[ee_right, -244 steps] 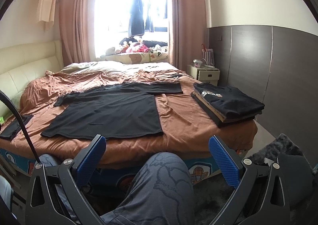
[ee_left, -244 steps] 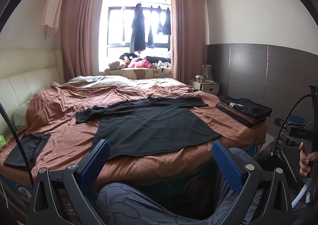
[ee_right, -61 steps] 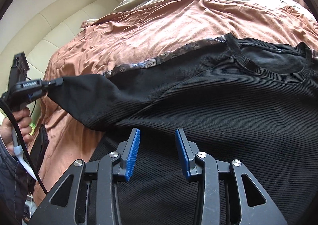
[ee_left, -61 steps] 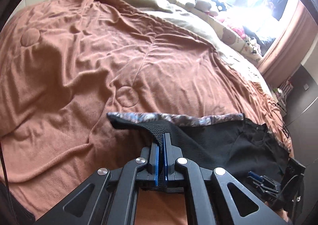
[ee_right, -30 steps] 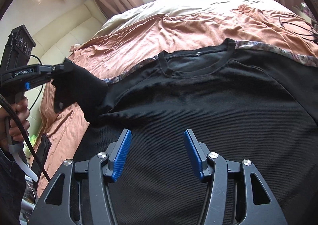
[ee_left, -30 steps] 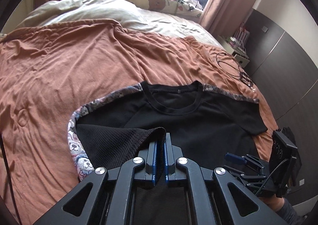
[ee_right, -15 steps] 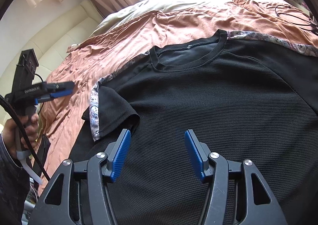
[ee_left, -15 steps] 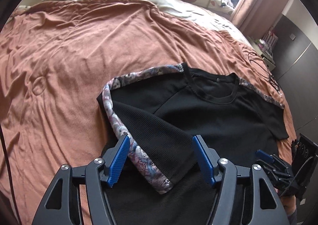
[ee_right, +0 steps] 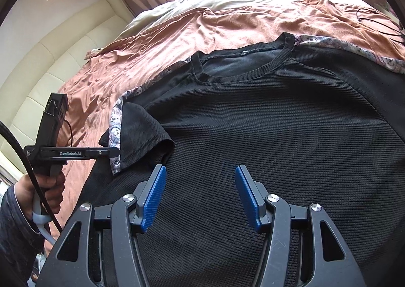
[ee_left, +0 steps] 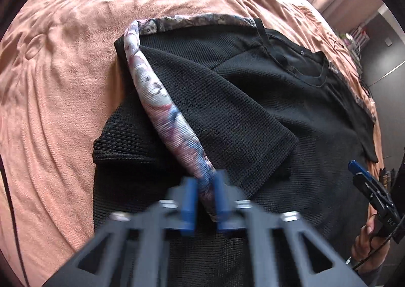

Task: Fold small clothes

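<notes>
A black waffle-knit T-shirt point(ee_right: 278, 130) with printed floral shoulder strips point(ee_left: 162, 99) lies flat, front up, on the rust-brown bed cover point(ee_left: 63, 59), neckline toward the far edge. One short sleeve point(ee_left: 227, 119) is folded inward across the chest.

The left tongs point(ee_left: 204, 201) are motion-blurred, and the black shirt's point(ee_right: 278, 122) hem runs off frame.

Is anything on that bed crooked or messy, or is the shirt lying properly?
The black shirt mostly lies flat on the brown blanket. One sleeve is folded in slantwise, its patterned trim twisted pale side up. The left gripper is at the trim's end. Nothing looks torn or spilled.
</notes>
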{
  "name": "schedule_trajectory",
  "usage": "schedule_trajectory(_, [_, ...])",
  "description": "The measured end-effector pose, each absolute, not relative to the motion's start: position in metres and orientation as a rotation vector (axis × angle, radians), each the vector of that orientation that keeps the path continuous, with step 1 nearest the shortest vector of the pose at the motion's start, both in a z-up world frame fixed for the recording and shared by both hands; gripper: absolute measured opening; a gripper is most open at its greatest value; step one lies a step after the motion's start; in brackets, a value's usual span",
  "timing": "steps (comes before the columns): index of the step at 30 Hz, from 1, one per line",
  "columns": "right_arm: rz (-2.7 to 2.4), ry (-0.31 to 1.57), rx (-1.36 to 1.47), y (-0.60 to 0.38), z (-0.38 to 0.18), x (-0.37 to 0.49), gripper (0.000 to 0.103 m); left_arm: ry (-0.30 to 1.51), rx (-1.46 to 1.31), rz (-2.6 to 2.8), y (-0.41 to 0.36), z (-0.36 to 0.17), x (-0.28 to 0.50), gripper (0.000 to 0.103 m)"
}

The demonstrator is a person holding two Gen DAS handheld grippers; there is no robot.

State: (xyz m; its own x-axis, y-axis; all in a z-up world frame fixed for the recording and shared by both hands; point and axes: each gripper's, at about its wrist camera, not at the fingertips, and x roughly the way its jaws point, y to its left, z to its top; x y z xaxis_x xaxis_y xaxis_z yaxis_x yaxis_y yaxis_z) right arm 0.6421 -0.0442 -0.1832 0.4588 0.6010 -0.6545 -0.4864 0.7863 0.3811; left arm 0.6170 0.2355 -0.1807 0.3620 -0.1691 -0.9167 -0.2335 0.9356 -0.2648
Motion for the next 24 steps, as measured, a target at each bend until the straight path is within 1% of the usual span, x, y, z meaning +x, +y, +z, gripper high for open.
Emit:
schedule_trajectory(12, [0.695, 0.854, 0.196, -0.061, -0.178, 0.647, 0.055, 1.115, -0.305, 0.017, 0.212, -0.113, 0.644, 0.002])
schedule_trajectory(24, [0.672, 0.874, 0.259, -0.095, -0.176, 0.667, 0.055, 1.065, -0.26, -0.006, 0.176, -0.095, 0.705, 0.001])
